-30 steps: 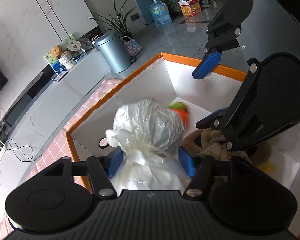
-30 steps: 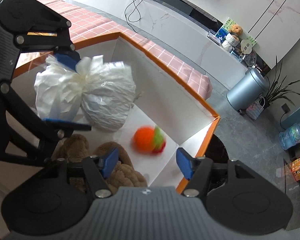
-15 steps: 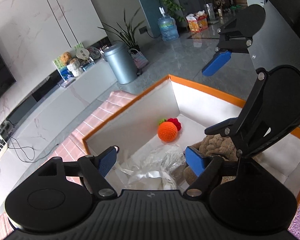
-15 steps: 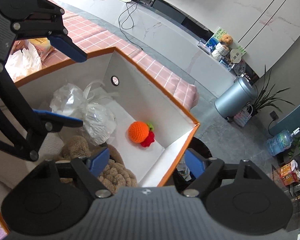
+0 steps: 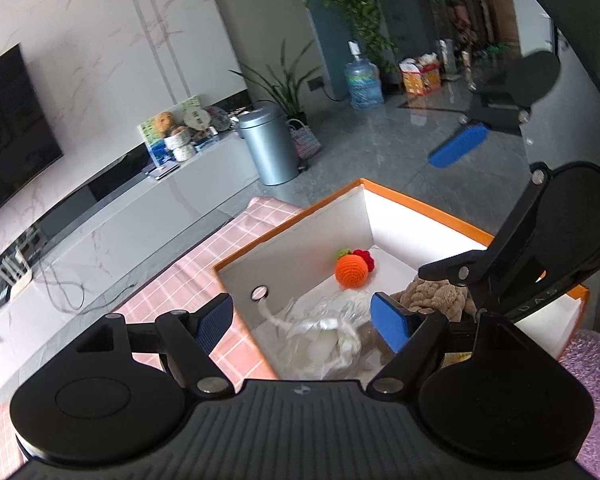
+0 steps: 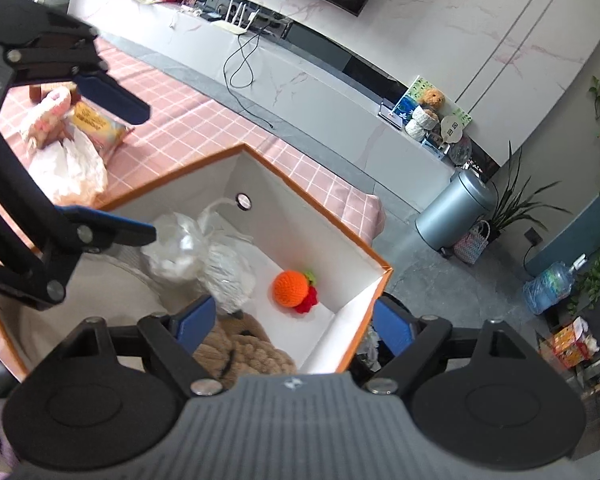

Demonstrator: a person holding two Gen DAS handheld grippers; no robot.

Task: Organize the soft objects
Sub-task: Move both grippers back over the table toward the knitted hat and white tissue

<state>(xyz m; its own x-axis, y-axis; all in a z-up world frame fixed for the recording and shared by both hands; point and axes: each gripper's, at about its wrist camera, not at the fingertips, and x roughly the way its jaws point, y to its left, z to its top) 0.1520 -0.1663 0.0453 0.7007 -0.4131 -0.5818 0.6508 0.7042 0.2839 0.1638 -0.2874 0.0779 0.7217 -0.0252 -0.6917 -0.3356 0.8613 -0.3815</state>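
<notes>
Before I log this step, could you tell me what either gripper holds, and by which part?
Nothing is held. The left gripper and right gripper are both open and empty above the box.

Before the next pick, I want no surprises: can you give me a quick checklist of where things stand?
1. Left gripper open, nothing between its pads: ok.
2. Right gripper open, nothing held: ok.
3. Tied clear plastic bag lying inside the orange-rimmed white box: ok.
4. Orange crocheted ball and brown plush toy in the box: ok.
5. Soft items left on the pink checked cloth, a white plastic bag and a yellow packet: not ok.
6. Room left in the box: cannot tell.
</notes>
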